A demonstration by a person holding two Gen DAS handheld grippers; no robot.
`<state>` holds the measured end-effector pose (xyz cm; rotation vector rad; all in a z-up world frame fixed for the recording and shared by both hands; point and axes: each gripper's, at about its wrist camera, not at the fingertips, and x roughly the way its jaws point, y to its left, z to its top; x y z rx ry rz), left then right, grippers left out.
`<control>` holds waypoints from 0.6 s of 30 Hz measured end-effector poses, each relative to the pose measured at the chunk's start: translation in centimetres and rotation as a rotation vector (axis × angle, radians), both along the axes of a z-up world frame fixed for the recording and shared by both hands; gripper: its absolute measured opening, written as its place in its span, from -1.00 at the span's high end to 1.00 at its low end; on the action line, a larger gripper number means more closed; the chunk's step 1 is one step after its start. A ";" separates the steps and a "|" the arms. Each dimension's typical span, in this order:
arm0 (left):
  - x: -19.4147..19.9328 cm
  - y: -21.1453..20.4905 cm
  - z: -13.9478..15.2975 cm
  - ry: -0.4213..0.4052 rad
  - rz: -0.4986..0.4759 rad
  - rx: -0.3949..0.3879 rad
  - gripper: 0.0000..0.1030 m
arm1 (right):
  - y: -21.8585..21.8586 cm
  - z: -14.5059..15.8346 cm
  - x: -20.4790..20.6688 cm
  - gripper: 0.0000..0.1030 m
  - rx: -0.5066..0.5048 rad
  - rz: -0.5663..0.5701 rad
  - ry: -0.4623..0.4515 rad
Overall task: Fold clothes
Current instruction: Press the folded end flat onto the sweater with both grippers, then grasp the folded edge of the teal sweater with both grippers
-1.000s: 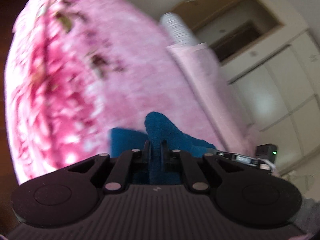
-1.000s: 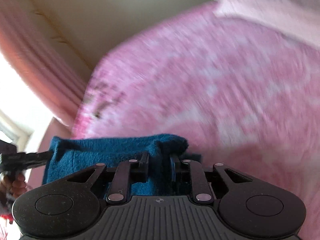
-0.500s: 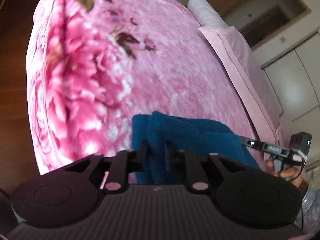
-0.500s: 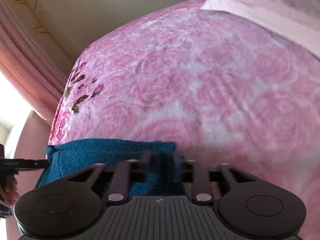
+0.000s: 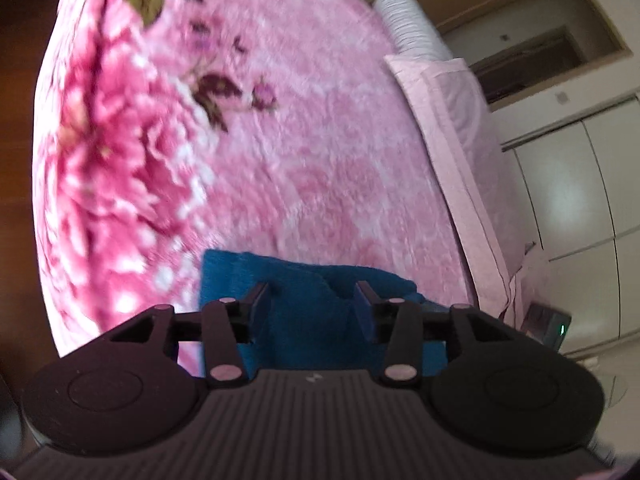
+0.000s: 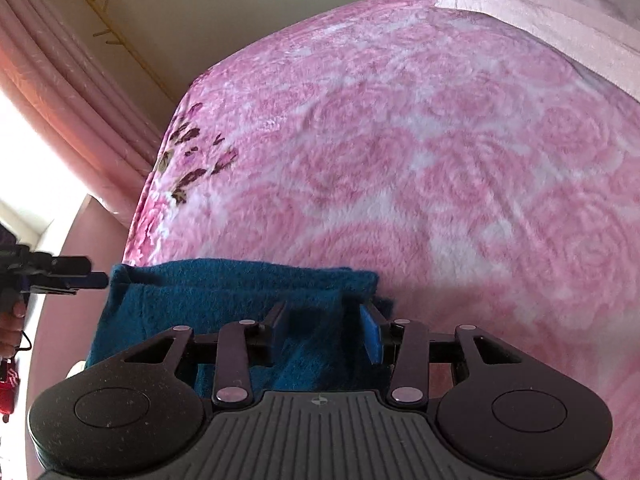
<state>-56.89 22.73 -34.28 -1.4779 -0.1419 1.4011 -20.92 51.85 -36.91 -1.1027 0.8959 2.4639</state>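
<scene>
Both sets of jaws stand apart with blue cloth between them but nothing pinched. The left gripper [image 5: 312,298] is opening, its pads clear of the fabric on either side; the right gripper [image 6: 324,322] has its pads spread over the cloth too, and none of them presses on it.

The blue fleece garment [image 6: 224,296] lies folded into a thick band at the near edge of the bed [image 6: 440,160], on the pink floral blanket [image 5: 260,160]. From the right-hand camera its far edge runs fairly straight, with a raised corner at the left end, near the tip of the other gripper. From the left-hand camera a small hump of cloth sits up between the pads.

I would judge it soft, light and a bit springy: a plush knit that holds no crease and may puff back open once let go. It looks grippy rather than slippery, and it probably clings to the blanket's pile, so dragging it could rumple both. The best holds look like the two end corners of the band, taking all layers at once.

Room is generous. Blanket stretches bare well beyond the garment, up to the pale pink pillow [image 5: 452,128] at the head. The near side is tight: the garment sits close to the bed's edge, with floor [image 5: 16,120] to the left.
</scene>
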 end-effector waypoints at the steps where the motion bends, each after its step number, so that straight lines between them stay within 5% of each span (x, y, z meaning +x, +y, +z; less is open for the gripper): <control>1: 0.0 0.6 -0.3 -0.016 0.009 -0.024 0.22 | 0.0 -0.1 0.1 0.16 -0.011 0.004 0.001; 4: -0.1 1.8 -1.6 -0.068 0.039 -0.093 0.30 | -0.1 -0.2 0.0 0.31 -0.019 0.035 0.001; 5: -0.1 2.0 -2.1 -0.084 0.049 -0.117 0.35 | -0.2 -0.2 -0.2 0.80 -0.016 0.050 0.002; 9: 0.2 2.5 -2.5 -0.062 0.044 -0.161 0.96 | -0.8 0.4 -0.3 0.93 0.044 0.090 0.013; 18: 1.2 3.2 1.2 0.227 0.060 -0.146 0.99 | -1.2 3.4 0.2 0.95 0.281 0.025 0.103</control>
